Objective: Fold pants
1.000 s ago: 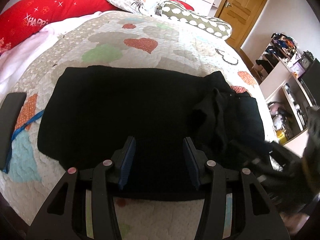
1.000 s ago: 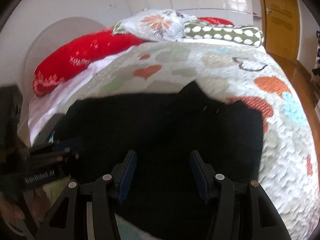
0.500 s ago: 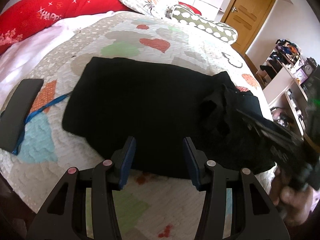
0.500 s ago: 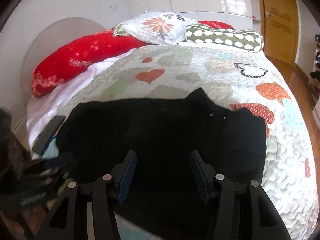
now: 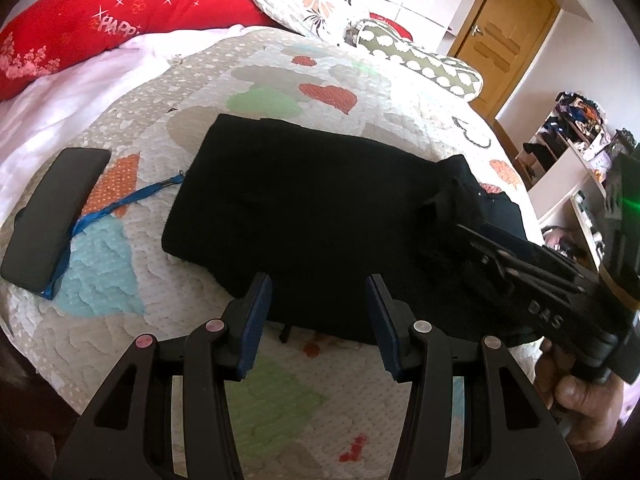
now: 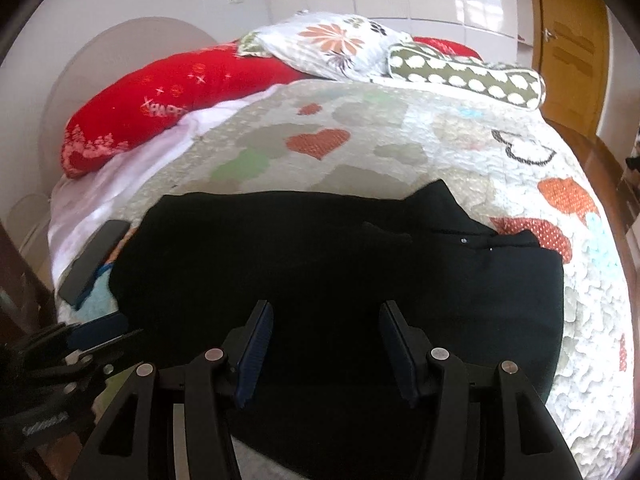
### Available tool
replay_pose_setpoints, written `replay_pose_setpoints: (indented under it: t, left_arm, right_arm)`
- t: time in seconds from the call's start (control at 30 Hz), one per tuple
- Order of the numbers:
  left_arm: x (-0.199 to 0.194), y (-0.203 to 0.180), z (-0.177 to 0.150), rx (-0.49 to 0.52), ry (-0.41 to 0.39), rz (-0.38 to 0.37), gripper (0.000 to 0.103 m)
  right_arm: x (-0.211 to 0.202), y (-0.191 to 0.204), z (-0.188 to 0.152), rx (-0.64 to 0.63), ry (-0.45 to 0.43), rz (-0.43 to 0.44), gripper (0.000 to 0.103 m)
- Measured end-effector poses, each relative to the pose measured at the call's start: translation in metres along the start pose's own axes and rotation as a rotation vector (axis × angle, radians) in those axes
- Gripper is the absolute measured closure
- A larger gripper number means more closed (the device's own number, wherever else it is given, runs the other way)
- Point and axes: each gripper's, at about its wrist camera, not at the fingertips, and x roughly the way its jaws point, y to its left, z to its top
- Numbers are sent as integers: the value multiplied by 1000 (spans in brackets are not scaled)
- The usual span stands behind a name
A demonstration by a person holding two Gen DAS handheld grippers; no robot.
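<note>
Black pants point(image 5: 312, 216) lie folded lengthwise across the quilted bed, with the bunched waist end at the right point(image 5: 472, 200). They also show in the right wrist view point(image 6: 328, 264), waistband button at the right. My left gripper point(image 5: 318, 312) is open and empty, hovering above the pants' near edge. My right gripper point(image 6: 326, 340) is open and empty above the pants; its body shows at the right of the left wrist view point(image 5: 532, 292). The left gripper shows at the lower left of the right wrist view point(image 6: 72, 344).
A black phone point(image 5: 52, 216) with a blue strap point(image 5: 120, 204) lies on the quilt left of the pants. A red pillow point(image 5: 100, 28), a floral pillow point(image 5: 304, 0) and a dotted bolster point(image 5: 424, 64) lie at the bed's head. Shelves point(image 5: 572, 152) stand at the right.
Both grippers have pulled back and up from the pants, staying open. More quilt now shows in front of the pants in the left wrist view.
</note>
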Motion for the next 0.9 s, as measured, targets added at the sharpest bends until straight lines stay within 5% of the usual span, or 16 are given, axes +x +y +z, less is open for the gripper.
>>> replay_pose_setpoints:
  t: [0.47,0.6,0.9]
  left_arm:
    - [-16,47,-13,-169,-31,-29,55]
    - [-11,49,-15,-181,-26,13,44]
    - [0,46,-16,-183,-9,35,44]
  right_arm:
    - [17,4,-9,29,47,43,46]
    - [10,4,1,50,23,77,46]
    - [10,22,10,7,11,115,46]
